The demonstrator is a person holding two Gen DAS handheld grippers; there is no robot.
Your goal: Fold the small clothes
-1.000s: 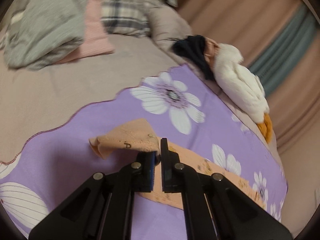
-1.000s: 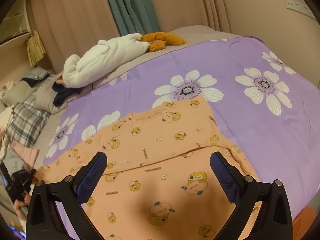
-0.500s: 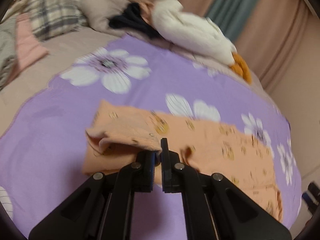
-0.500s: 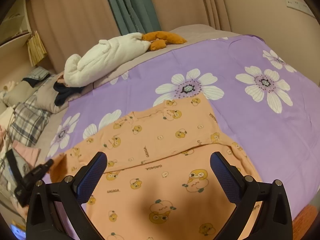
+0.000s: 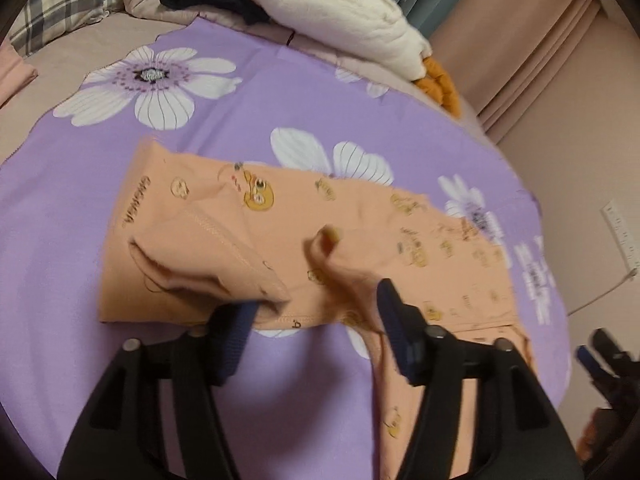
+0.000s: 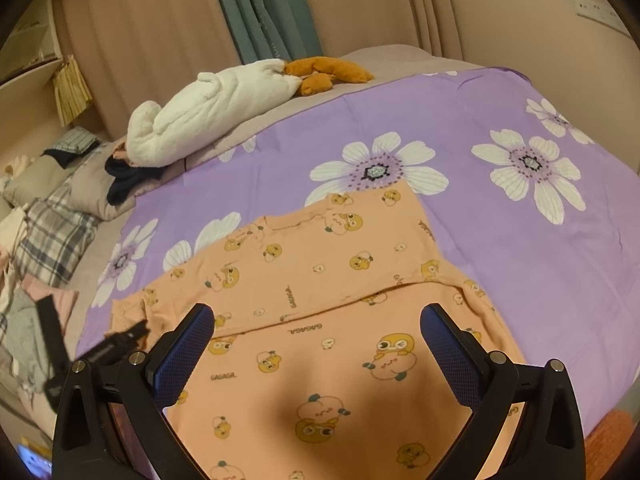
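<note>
Smooth purple floral sheet [image 5: 248,120] bears soft, rumpled peach shirt [image 5: 280,236]; left claw [image 5: 312,312] opening, right claw [image 6: 316,344] spread.

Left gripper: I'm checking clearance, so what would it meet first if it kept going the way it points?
Probably the orange printed garment; its folded sleeve edge lies just ahead of the opening jaws.

Right hand-held gripper [image 6: 318,354] jaws wide apart, hovering over orange duck-print cotton garment [image 6: 320,280] lying flat on purple floral bedsheet [image 6: 500,240]. White plush toy [image 6: 212,112] near far edge. Left hand-held gripper [image 6: 132,334] touches garment's left end.
</note>
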